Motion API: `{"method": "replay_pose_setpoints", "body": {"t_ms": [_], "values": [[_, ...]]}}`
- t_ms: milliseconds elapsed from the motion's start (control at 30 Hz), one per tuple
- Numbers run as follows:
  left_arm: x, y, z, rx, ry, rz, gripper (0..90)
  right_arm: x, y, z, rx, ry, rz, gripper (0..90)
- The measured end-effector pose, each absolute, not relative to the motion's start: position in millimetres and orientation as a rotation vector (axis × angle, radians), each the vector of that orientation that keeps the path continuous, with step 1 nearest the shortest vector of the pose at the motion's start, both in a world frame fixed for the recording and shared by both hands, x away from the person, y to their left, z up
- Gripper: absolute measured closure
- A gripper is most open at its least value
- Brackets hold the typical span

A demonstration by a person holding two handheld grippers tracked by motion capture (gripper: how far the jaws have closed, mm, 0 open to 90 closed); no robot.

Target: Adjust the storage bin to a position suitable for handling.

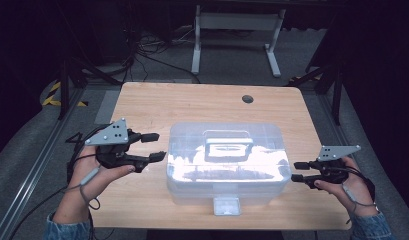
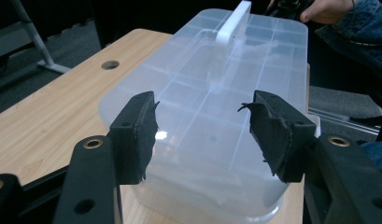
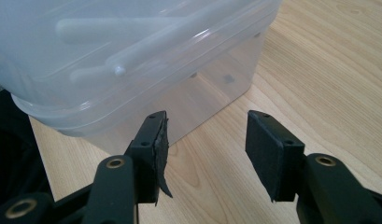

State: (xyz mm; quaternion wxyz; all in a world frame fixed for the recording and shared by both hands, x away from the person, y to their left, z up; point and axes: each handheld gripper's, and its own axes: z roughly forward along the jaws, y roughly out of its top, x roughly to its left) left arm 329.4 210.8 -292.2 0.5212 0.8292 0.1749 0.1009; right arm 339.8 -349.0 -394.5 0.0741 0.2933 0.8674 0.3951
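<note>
A clear plastic storage box (image 1: pixel 224 160) with a lid, a top handle (image 1: pixel 229 146) and a front latch (image 1: pixel 227 205) stands shut in the middle of the wooden table (image 1: pixel 192 105). My left gripper (image 1: pixel 154 146) hovers open just off the box's left end, its jaws pointing at it. In the left gripper view the box (image 2: pixel 216 116) lies right beyond the open pads (image 2: pixel 137 135). My right gripper (image 1: pixel 298 171) is open beside the box's right end, low near the table. The right gripper view shows the box's corner (image 3: pixel 132 70) just ahead of the left pad (image 3: pixel 156 149).
A round cable hole (image 1: pixel 247 98) sits in the table's far side. Beyond the table stand a white desk frame (image 1: pixel 237 35) and floor cables (image 1: pixel 142 50). A metal rail (image 1: pixel 32 170) runs along the left on the floor.
</note>
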Motion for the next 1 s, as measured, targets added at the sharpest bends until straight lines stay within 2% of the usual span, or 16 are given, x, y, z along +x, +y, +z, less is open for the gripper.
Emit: {"method": "replay_pose_setpoints", "body": {"t_ms": [400,1000], "values": [[346.7,171.0,-279.8,2.012,0.326,0.187,41.9,331.2,-357.3,-393.5,0.903,2.588,1.183,49.6],[371.1,113.0,-280.4,2.095,0.251,0.132,41.3,317.6,-366.5,-394.3,0.941,2.567,1.180,49.2]]}}
